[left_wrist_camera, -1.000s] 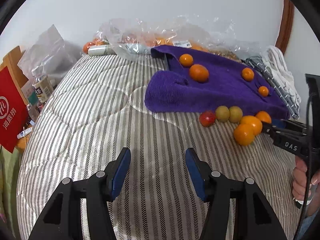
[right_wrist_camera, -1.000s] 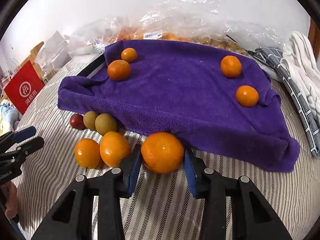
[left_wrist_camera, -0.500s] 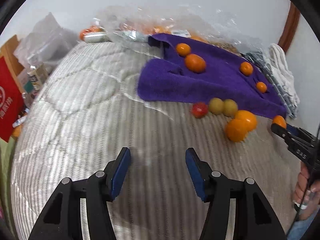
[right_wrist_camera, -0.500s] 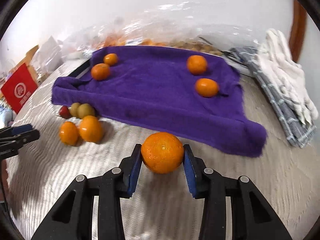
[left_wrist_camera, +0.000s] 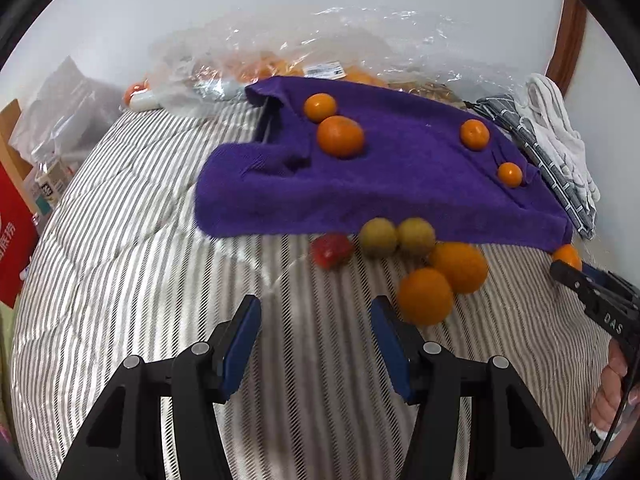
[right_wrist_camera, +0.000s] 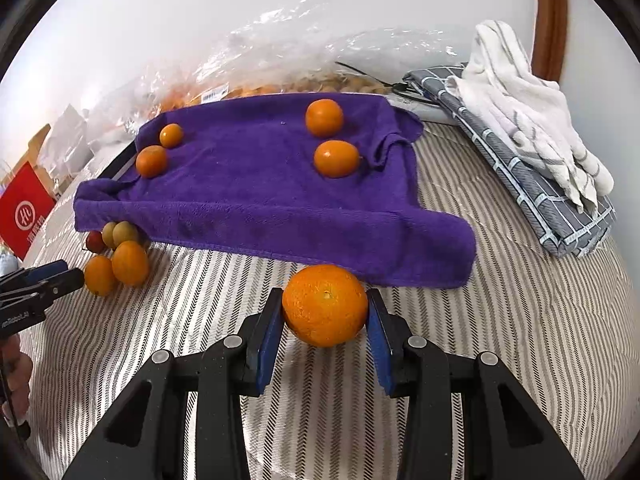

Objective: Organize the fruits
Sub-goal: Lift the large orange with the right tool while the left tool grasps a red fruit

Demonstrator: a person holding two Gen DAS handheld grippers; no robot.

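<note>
My right gripper (right_wrist_camera: 325, 334) is shut on a large orange (right_wrist_camera: 325, 305), held over the striped bed in front of the purple towel (right_wrist_camera: 260, 192). Several small oranges lie on the towel, among them one at the right (right_wrist_camera: 336, 158) and one at the left (right_wrist_camera: 151, 161). My left gripper (left_wrist_camera: 316, 344) is open and empty, just short of two oranges (left_wrist_camera: 425, 295) on the bed. Behind them lie two yellow-green fruits (left_wrist_camera: 378, 237) and a red fruit (left_wrist_camera: 331, 249) at the towel's front edge. The right gripper (left_wrist_camera: 576, 278) shows at the far right of the left wrist view.
A clear plastic bag (left_wrist_camera: 320, 64) with more fruit lies behind the towel by the wall. Folded grey and white cloths (right_wrist_camera: 532, 140) lie at the right. A red bag (left_wrist_camera: 12, 232) and packages stand off the bed's left side.
My right gripper lifted the large orange and carried it right, along the towel's front edge. My left gripper moved forward and right, closer to the two oranges on the bed.
</note>
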